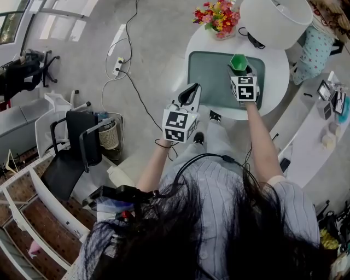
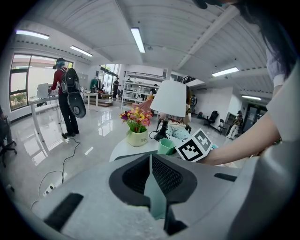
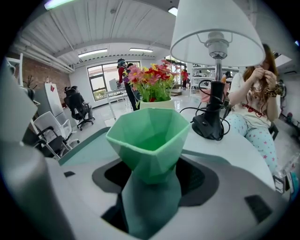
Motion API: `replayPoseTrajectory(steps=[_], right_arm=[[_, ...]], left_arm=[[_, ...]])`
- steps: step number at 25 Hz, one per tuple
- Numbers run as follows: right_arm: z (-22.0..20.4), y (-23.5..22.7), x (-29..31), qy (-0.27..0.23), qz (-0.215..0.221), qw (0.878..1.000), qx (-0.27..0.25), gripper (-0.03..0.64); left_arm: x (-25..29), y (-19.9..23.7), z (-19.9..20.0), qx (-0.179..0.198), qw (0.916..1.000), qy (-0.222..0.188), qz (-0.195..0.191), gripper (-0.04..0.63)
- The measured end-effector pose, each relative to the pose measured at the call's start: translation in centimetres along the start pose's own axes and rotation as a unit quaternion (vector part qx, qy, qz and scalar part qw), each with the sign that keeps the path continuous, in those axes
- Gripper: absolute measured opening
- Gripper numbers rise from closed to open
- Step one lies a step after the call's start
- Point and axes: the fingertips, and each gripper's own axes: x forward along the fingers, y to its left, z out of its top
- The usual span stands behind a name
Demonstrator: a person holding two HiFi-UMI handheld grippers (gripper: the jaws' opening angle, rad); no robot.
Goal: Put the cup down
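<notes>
A green faceted cup (image 1: 238, 61) stands upright between the jaws of my right gripper (image 1: 239, 66), which is shut on its lower part. It is over the dark green mat (image 1: 210, 76) on the round white table (image 1: 276, 71); whether its base touches the mat is hidden. In the right gripper view the cup (image 3: 149, 140) fills the middle, open end up, with the right gripper (image 3: 150, 187) closed round it. My left gripper (image 1: 190, 94) hangs off the table's near-left edge, shut and empty. From the left gripper (image 2: 150, 159) the cup (image 2: 165, 146) shows far ahead.
A pot of flowers (image 1: 217, 16) and a white-shaded lamp (image 1: 276, 16) with a black base (image 3: 211, 124) stand at the table's far side. A seated person (image 3: 253, 108) is behind the lamp. A black chair (image 1: 76, 147) and a cable (image 1: 136, 93) lie on the floor at left.
</notes>
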Motion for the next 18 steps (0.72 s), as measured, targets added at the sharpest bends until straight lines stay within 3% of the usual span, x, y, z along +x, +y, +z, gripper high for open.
replayPoseTrajectory(steps=[9, 18], right_arm=[[-0.6, 0.4, -0.1, 0.020, 0.017, 0.999, 0.018, 0.304], [-1.0, 0.4, -2.9, 0.023, -0.001, 0.999, 0.034, 0.302]], left_arm=[[-1.1, 0.3, 0.0, -0.002, 0.9999, -0.007, 0.009, 0.028], [-3.5, 0.2, -0.1, -0.005, 0.9997, -0.016, 0.017, 0.028]])
